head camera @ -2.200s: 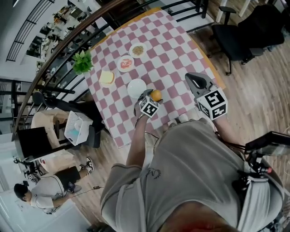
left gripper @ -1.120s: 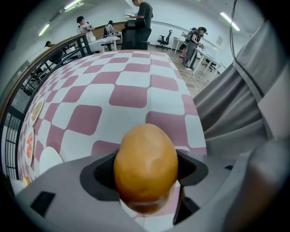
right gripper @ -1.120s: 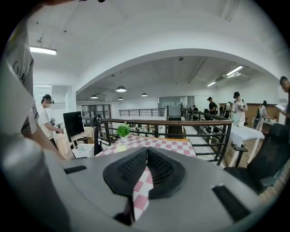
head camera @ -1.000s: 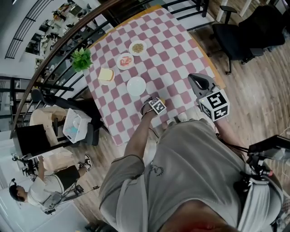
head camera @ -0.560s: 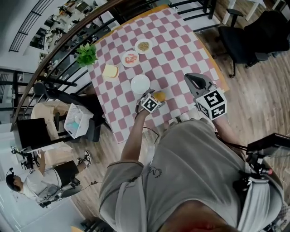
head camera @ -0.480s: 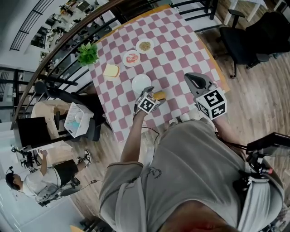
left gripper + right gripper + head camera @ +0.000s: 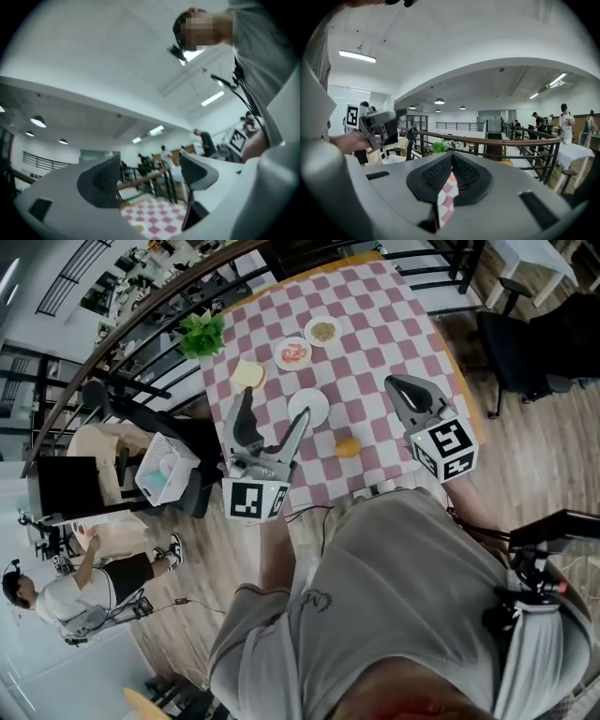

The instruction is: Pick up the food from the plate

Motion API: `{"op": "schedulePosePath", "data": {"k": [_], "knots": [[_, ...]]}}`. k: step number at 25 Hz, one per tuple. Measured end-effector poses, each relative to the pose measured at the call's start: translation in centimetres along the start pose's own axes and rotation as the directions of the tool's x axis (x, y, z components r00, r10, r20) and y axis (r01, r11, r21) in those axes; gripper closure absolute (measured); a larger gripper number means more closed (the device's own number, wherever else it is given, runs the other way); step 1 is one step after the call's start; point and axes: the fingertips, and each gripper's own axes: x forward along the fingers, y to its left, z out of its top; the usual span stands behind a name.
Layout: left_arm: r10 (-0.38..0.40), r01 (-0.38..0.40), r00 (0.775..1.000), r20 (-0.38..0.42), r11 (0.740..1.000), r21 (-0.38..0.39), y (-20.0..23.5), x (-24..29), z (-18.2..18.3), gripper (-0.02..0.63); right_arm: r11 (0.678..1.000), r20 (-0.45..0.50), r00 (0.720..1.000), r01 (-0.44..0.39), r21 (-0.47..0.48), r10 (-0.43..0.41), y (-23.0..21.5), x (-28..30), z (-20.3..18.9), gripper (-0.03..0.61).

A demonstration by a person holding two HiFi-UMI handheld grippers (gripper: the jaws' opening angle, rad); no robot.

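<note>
Now the food [image 7: 348, 447] lies on the bench [image 7: 380, 329] near the empty plate [image 7: 308, 407]. It looks light, firm and prone to roll, so we'd pinch across its middle. Our left claw [image 7: 276, 402] has just been opening and is spread, empty. The right claw [image 7: 398, 388] is pressed together.

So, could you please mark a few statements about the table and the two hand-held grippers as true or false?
1. The left hand-held gripper has its jaws apart with nothing between them. True; they have just been opening.
2. The orange food lies on the empty white plate. False: it lies on the checked cloth beside that plate.
3. The right hand-held gripper holds the bread. False: its jaws are together and empty; the bread lies on the table near the plant.
4. A green plant stands at the table's far left corner. True.
</note>
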Motion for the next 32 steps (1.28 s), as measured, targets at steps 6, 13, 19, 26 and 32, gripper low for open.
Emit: {"op": "schedulePosePath", "data": {"k": [6,13,19,26,32], "knots": [[0.274,-0.276,0.951,0.144,0.961,-0.011,5.3,-4.7,4.5,0.198,1.000,0.055,0.998,-0.021,-0.023,0.022,0.3,1.3,2.5,0.565],[0.269,-0.271,0.961,0.055,0.962,0.027,4.9,-4.8,2.8,0.199,0.999,0.051,0.998,-0.046,-0.017,0.047,1.4,1.9,2.3,0.565],[0.226,-0.226,0.974,-0.020,0.974,0.026,4.4,-4.5,1.5,0.233,0.999,0.050,0.998,-0.048,-0.015,0.049,1.5,1.8,2.1,0.565],[-0.006,0.009,0.998,-0.059,0.998,0.062,-0.4,-3.0,1.0,0.606,0.996,0.033,0.996,-0.085,-0.039,0.086,2.4,1.5,1.5,0.566],[0.006,-0.009,0.999,-0.043,0.998,-0.069,0.5,-3.9,0.2,0.606,0.990,0.040,0.993,-0.109,-0.088,0.113,3.4,1.3,1.7,0.566]]}}
